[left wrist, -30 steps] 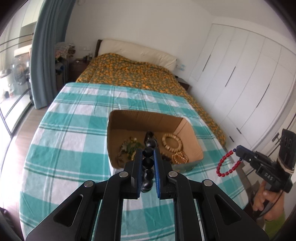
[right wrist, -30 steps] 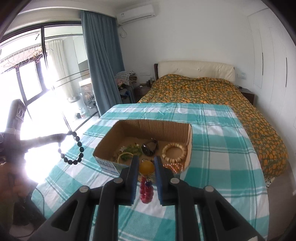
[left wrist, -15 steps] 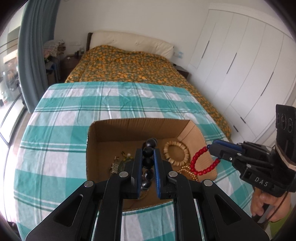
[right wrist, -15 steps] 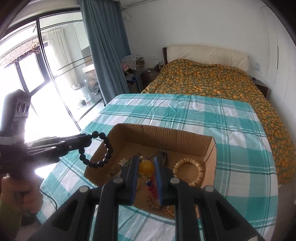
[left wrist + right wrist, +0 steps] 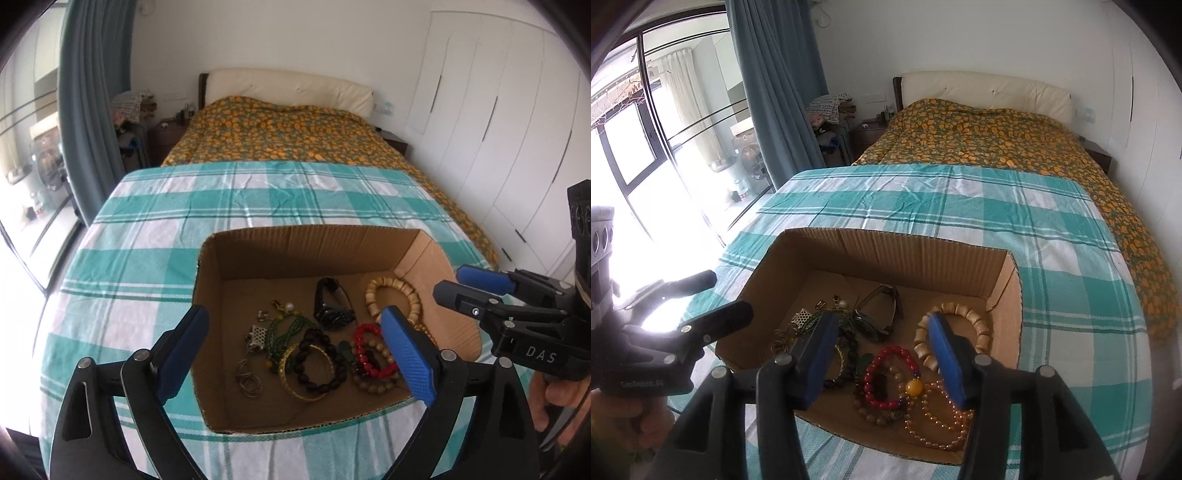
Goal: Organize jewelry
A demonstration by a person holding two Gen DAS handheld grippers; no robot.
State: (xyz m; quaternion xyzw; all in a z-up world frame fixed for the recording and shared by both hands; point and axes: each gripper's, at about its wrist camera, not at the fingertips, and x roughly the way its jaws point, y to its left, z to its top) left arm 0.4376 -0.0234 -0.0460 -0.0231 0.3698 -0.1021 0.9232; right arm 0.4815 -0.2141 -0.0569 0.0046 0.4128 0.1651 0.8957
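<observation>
Cardboard box [image 5: 258, 254] sat on teal-checked surface [image 5: 155, 236], stuffed with jewelry: black bead bracelet [image 5: 323, 360] over gold bangle [image 5: 295, 384], red bead bracelet [image 5: 882, 380], watch [image 5: 330, 306]. Left gripper [image 5: 295, 354] and right gripper [image 5: 882, 358] jaws both opening, gripping nothing. Bed [image 5: 997, 136] behind, blue curtain [image 5: 775, 74].

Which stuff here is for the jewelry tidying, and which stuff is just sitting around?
For the job:
- cardboard box
- black bead bracelet
- red bead bracelet
- wooden bead bracelet
- gold bangle
- watch
- left gripper, jaws opening, empty
- right gripper, jaws opening, empty

Just there:
- bed
- curtain
- checked cloth
</observation>
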